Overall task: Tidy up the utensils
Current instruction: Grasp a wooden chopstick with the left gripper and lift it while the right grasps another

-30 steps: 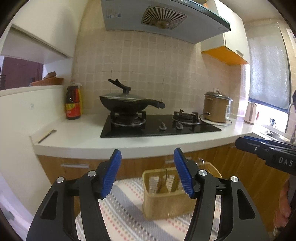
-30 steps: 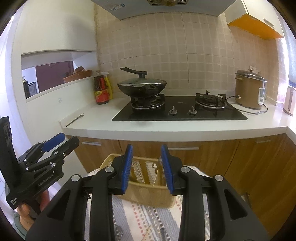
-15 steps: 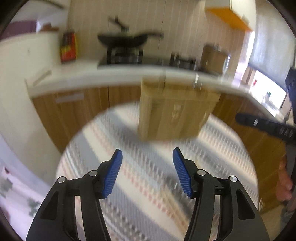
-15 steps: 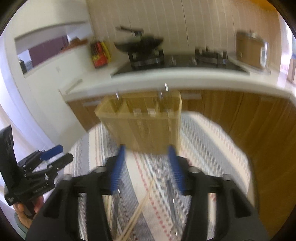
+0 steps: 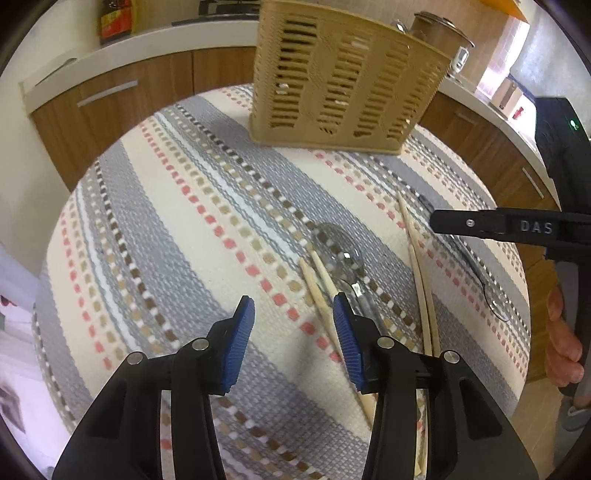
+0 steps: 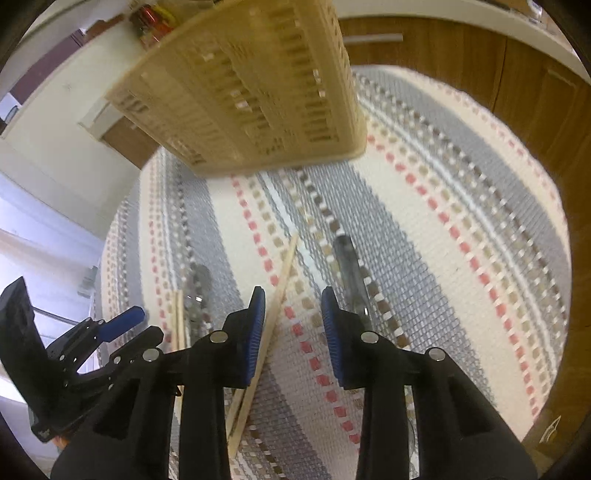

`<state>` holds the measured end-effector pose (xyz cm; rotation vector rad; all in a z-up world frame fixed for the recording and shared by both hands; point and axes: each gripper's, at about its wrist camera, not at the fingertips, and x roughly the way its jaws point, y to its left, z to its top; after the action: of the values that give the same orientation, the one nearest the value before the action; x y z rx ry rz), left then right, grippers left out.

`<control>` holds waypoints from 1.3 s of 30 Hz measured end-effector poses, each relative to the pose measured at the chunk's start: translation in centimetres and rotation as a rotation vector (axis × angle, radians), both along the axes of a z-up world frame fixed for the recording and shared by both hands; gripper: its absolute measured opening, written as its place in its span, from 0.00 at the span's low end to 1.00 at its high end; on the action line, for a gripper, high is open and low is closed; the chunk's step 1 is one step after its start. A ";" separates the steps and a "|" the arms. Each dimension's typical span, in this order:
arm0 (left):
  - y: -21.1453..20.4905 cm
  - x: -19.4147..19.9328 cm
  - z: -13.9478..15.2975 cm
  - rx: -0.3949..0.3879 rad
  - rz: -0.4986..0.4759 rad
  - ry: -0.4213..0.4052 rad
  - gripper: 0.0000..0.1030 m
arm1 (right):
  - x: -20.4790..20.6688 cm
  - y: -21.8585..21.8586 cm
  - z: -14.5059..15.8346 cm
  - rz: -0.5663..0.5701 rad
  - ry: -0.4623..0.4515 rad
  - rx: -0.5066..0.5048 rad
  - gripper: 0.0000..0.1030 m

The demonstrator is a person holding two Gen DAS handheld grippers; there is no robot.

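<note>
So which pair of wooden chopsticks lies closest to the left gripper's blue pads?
The shorter-looking pair of wooden chopsticks beside the clear spoon, touching the left gripper at its right pad; the other chopstick pair lies farther right.

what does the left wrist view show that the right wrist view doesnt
Only the left wrist view shows the rice cooker behind the holder, the sauce bottle's red label, and a second spoon under the right claw's arm.

Only the right wrist view shows the doorway and floor at left, and the left claw from outside, open.

Both show the beige utensil holder, striped cloth, chopsticks, and a metal spoon.
</note>
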<state>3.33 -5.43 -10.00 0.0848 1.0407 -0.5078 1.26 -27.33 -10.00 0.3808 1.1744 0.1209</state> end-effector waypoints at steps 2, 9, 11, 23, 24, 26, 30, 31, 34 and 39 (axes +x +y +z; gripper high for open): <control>-0.6 0.0 -0.4 0.019 0.003 0.001 0.40 | 0.3 0.3 -0.3 0.002 0.006 -0.012 0.25; -2.2 -0.6 -0.5 0.111 0.002 -0.068 0.37 | 1.9 1.6 -0.6 0.001 0.021 -0.077 0.22; -2.4 -0.6 -0.5 0.119 -0.001 -0.075 0.37 | 2.6 2.4 -0.8 0.009 0.028 -0.113 0.22; -2.1 -0.1 -0.1 0.114 -0.067 -0.051 0.06 | 3.5 5.9 -1.4 0.121 0.029 -0.294 0.06; -1.8 0.1 -0.1 0.099 -0.081 -0.037 0.06 | 3.5 5.8 -1.4 0.124 0.029 -0.289 0.06; -1.2 0.7 -0.2 0.080 -0.091 -0.015 0.05 | 3.4 5.5 -1.4 0.136 0.030 -0.280 0.05; 0.2 1.9 -0.2 0.033 -0.101 0.046 0.05 | 3.7 5.5 -1.6 0.159 0.044 -0.278 0.05; 0.5 2.2 -0.2 0.015 -0.105 0.066 0.05 | 3.7 5.5 -1.6 0.163 0.049 -0.280 0.05; 0.9 2.7 -0.3 -0.005 -0.110 0.107 0.06 | 3.8 5.8 -1.7 0.182 0.063 -0.297 0.05; 0.2 3.1 0.0 0.045 -0.102 0.105 0.16 | 4.7 6.6 -1.9 0.216 0.123 -0.328 0.06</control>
<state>6.44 -5.23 -9.98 0.1533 1.1546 -0.5856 5.92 -20.70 -11.92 -0.0293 1.3292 0.0908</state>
